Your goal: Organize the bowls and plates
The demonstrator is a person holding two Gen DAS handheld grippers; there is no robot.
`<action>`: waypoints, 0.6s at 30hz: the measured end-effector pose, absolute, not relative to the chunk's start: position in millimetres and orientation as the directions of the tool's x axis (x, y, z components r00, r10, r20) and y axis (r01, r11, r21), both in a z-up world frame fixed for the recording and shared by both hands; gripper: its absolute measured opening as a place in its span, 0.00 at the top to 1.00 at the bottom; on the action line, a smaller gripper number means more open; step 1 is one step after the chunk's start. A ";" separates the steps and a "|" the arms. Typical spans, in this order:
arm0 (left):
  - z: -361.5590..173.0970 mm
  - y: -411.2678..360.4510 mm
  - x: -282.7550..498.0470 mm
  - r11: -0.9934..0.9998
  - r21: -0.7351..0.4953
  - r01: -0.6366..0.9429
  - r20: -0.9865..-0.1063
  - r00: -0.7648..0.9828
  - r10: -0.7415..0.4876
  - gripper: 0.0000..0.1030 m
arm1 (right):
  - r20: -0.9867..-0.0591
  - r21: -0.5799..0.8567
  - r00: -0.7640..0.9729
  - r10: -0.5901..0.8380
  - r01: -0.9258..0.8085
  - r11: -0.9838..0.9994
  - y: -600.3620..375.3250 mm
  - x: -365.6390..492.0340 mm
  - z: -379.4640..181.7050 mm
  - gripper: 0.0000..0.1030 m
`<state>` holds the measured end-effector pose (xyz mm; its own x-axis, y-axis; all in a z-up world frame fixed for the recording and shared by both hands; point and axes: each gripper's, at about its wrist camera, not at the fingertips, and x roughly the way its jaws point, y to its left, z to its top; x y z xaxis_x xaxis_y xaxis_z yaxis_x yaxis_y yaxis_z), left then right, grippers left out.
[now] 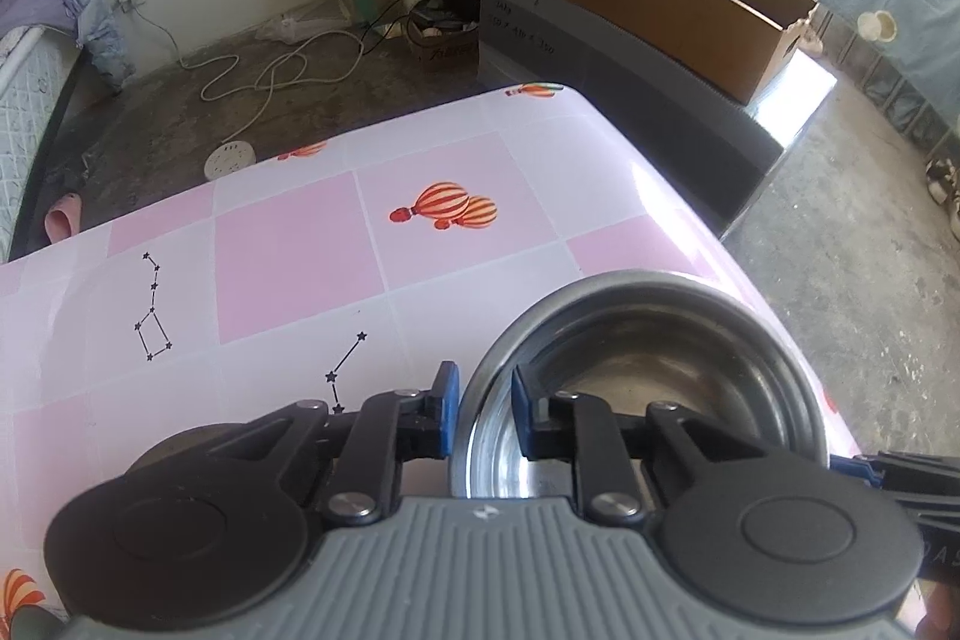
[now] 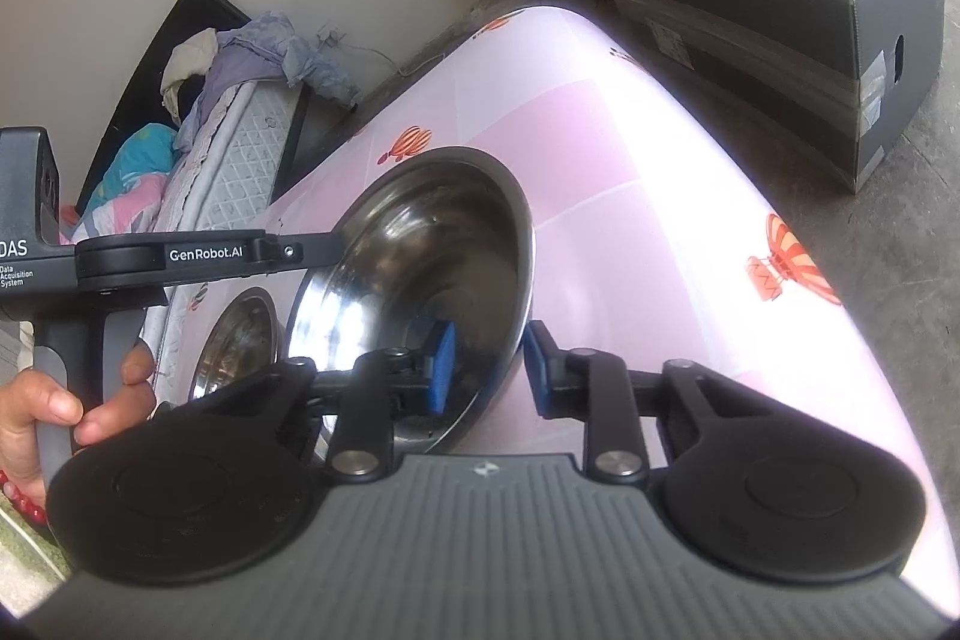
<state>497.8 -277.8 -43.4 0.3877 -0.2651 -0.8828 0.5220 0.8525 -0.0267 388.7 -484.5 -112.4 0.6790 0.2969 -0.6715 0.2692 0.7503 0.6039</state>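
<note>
A wide steel bowl (image 1: pixel 654 370) sits near the right edge of the pink checked tablecloth (image 1: pixel 288 274). My left gripper (image 1: pixel 485 409) is shut on its left rim, one blue pad outside and one inside. In the right wrist view the same bowl (image 2: pixel 414 250) fills the middle. My right gripper (image 2: pixel 489 367) is shut on its near rim, with the left pad inside the bowl. The left gripper (image 2: pixel 330 241) reaches the bowl's opposite rim, and a hand (image 2: pixel 54 400) holds its handle. A second, smaller steel bowl (image 2: pixel 240 340) lies on the cloth just left of the big one.
The table edge (image 1: pixel 708 220) drops off close to the bowl's right side. Past it stand a grey box (image 1: pixel 630 82) with an open cardboard carton (image 1: pixel 672 4) on top. A bed (image 2: pixel 234 148) runs along the table's far side. Cables and clutter cover the floor (image 1: pixel 270 70).
</note>
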 end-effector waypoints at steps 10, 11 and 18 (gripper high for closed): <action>-51.8 -290.3 499.3 0.854 0.030 0.519 -0.906 0.376 -0.196 0.77 | -0.673 0.621 0.674 0.306 0.291 0.728 -487.1 386.2 -116.7 0.86; -51.1 -291.2 498.8 0.855 0.035 0.518 -0.905 0.380 -0.193 0.77 | -0.672 0.623 0.674 0.306 0.291 0.726 -488.2 386.1 -116.7 0.86; -45.2 -293.1 493.0 0.864 0.052 0.500 -0.892 0.412 -0.185 0.77 | -0.674 0.628 0.672 0.306 0.304 0.716 -492.7 386.5 -118.1 0.87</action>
<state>493.0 -293.1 -45.2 0.4115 -0.1851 -0.8924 0.5005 0.8642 0.0516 386.5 -492.7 -118.1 0.6719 0.3062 -0.6744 0.3041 0.7162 0.6281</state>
